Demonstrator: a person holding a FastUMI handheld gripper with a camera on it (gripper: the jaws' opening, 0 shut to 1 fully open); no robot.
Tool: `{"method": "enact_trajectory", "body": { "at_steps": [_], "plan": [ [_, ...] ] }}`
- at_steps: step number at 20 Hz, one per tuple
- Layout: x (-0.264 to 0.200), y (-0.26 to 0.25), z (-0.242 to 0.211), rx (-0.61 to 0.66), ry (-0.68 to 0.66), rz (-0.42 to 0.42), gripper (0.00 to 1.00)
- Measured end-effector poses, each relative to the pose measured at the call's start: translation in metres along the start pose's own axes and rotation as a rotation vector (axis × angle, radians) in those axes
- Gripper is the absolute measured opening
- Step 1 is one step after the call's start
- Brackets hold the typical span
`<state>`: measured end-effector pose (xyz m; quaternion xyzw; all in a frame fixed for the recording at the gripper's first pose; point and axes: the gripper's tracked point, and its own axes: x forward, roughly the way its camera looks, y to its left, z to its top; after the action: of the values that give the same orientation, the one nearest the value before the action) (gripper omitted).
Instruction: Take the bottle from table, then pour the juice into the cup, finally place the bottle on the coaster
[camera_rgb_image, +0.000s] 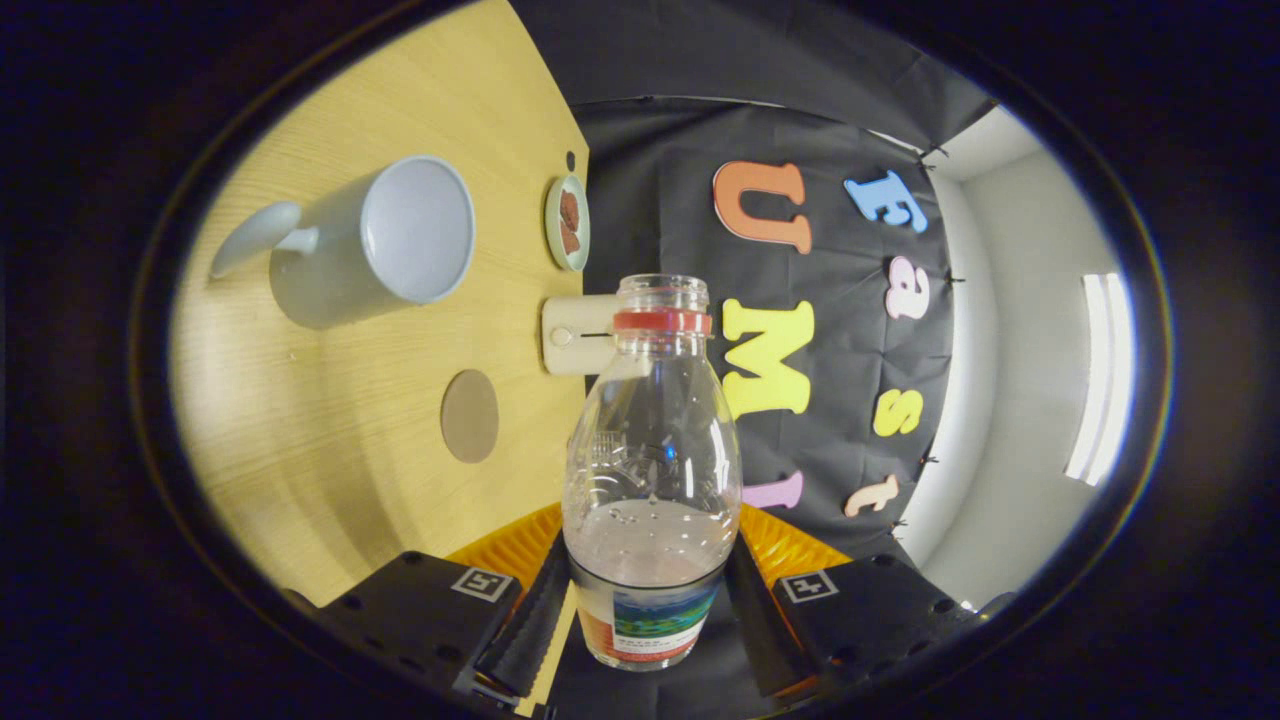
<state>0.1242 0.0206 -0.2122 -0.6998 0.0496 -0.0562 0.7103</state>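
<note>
My gripper is shut on a clear bottle, both fingers pressing on its labelled lower part. The bottle has a red neck ring and an open mouth, which points away from me. A little pale liquid lies near its base. The view is rolled, so the wooden table stands along the bottle's left side. A pale blue cup with a handle stands on the table, beyond the fingers and left of the bottle's mouth. A round brown coaster lies on the table, nearer to me than the cup.
A small plate holding something brown sits near the table's far edge, past the cup. A cream block stands at that edge, right behind the bottle's neck. Black cloth hangs beyond the table, with a white wall beside it.
</note>
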Motion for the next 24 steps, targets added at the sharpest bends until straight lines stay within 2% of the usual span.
{"method": "enact_trajectory", "body": {
  "at_steps": [13, 24],
  "plan": [
    [-0.002, 0.009, 0.012, -0.162, -0.004, 0.047, 0.82],
    [-0.006, -0.003, 0.014, -0.223, -0.005, 0.010, 0.82]
  ]
}}
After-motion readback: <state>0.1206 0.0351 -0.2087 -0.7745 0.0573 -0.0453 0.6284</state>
